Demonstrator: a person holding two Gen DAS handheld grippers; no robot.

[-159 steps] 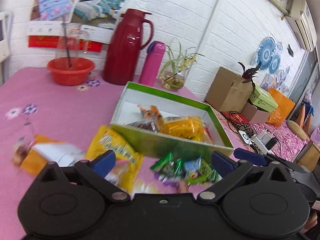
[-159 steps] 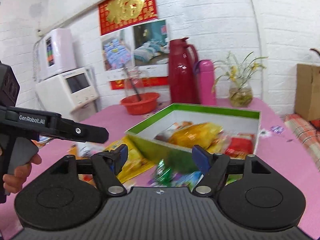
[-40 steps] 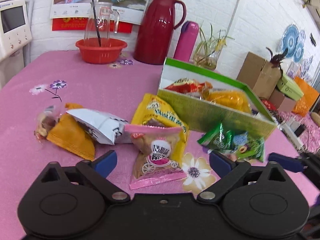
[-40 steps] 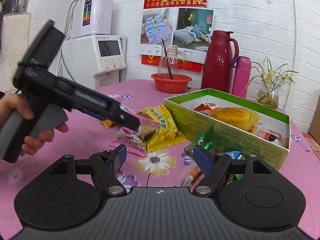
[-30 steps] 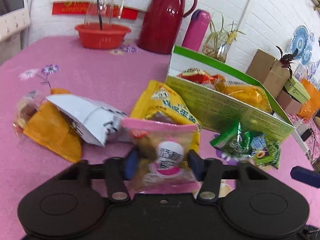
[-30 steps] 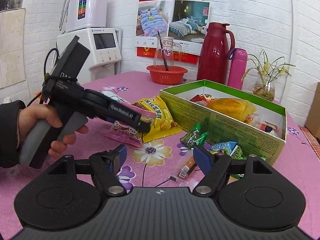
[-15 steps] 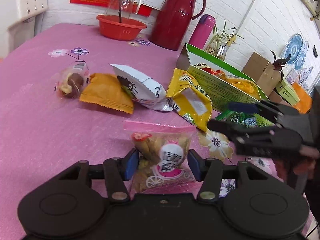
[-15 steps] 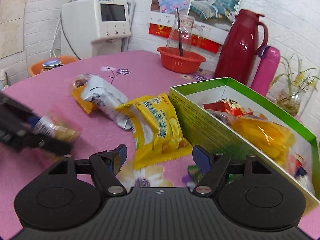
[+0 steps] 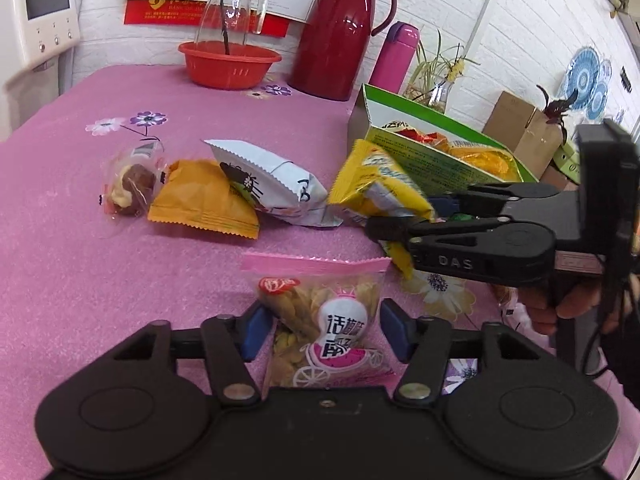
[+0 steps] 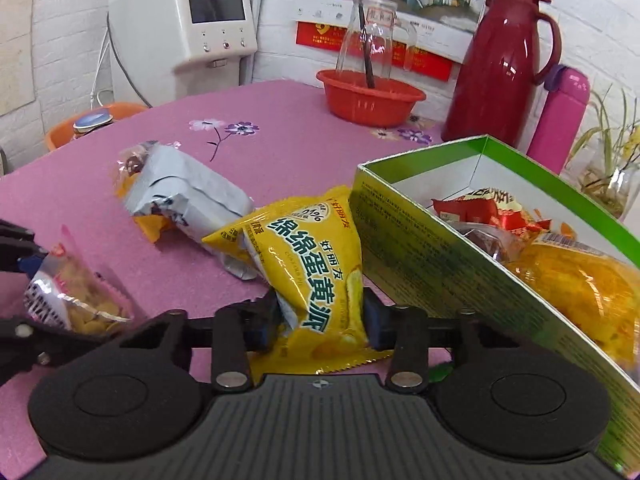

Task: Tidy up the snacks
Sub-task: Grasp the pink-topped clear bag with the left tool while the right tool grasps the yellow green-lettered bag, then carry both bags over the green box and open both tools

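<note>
On the pink bench (image 9: 72, 240), the left gripper (image 9: 324, 330) grips a pink-topped snack bag (image 9: 320, 320), while the right gripper (image 10: 320, 320), jaws just closing, clamps a yellow cake packet (image 10: 312, 264) beside the green box (image 10: 440, 264).

The table (image 9: 80, 240) is covered in pink-purple cloth printed with white and violet flowers. A clear packet (image 9: 320, 320) is sealed by a pink strip and marked with a white-and-pink carriage motif. A yellow packet (image 10: 316, 268) is lettered in dark green. An orange packet (image 9: 200, 204) and a white packet (image 9: 272, 180) with black markings are seen near the middle. The box (image 10: 440, 264) is green outside, white inside. Along the far edge, a red bowl (image 9: 230, 64), a dark red flask (image 9: 340, 32) and a magenta bottle (image 9: 394, 56) are shown. Blue pads (image 9: 252, 330) are borne by black grippers.
</note>
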